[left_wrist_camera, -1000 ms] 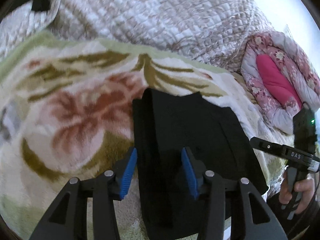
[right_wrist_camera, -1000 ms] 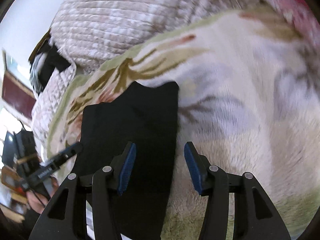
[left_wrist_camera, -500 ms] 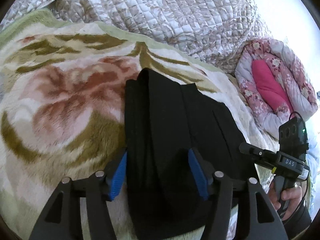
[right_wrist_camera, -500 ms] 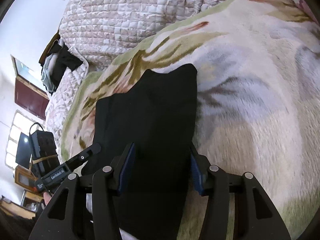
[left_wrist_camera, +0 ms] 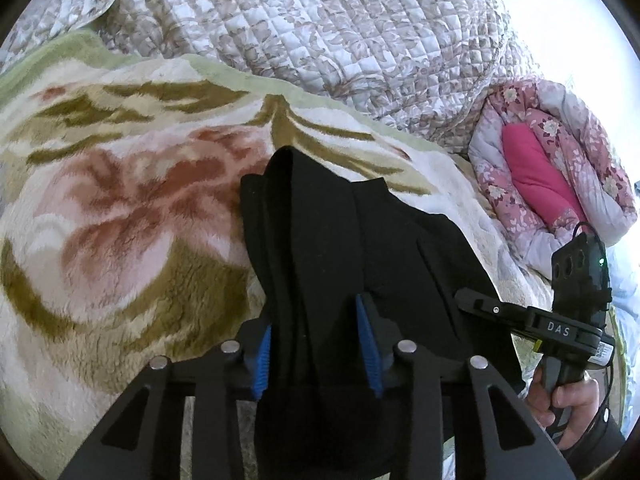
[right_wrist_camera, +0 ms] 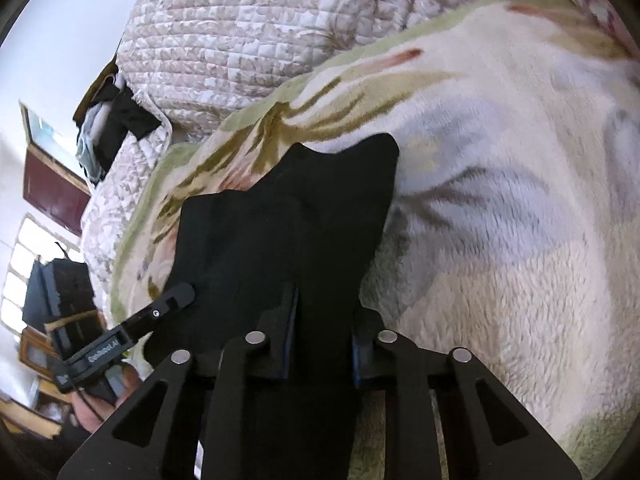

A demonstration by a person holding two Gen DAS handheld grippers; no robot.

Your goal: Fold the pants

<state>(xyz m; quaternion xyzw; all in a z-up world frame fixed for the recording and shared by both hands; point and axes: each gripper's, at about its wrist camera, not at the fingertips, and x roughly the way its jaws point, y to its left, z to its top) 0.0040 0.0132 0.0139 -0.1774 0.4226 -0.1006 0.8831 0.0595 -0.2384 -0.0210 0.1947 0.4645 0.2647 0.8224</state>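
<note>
The black pants (left_wrist_camera: pixel 344 248) lie lengthwise on a plush floral blanket (left_wrist_camera: pixel 120 216), reaching away from me. My left gripper (left_wrist_camera: pixel 318 348) has its blue pads on both sides of the near left edge of the pants, closed on a thick bunch of cloth. My right gripper (right_wrist_camera: pixel 322 340) is closed on the near right edge of the pants (right_wrist_camera: pixel 288 216), its pads mostly hidden by the cloth. The right gripper shows at the right of the left wrist view (left_wrist_camera: pixel 476 304), the left gripper at the left of the right wrist view (right_wrist_camera: pixel 176 296).
A quilted beige comforter (left_wrist_camera: pixel 320 28) is heaped behind the blanket. A pink floral quilt (left_wrist_camera: pixel 548 168) lies at the far right. Dark clothes (right_wrist_camera: pixel 116 120) and furniture stand at the far left by a window.
Both grippers moved forward onto the near end of the pants and closed on the cloth; a second ago they were open above it. The near cloth has bunched up.
</note>
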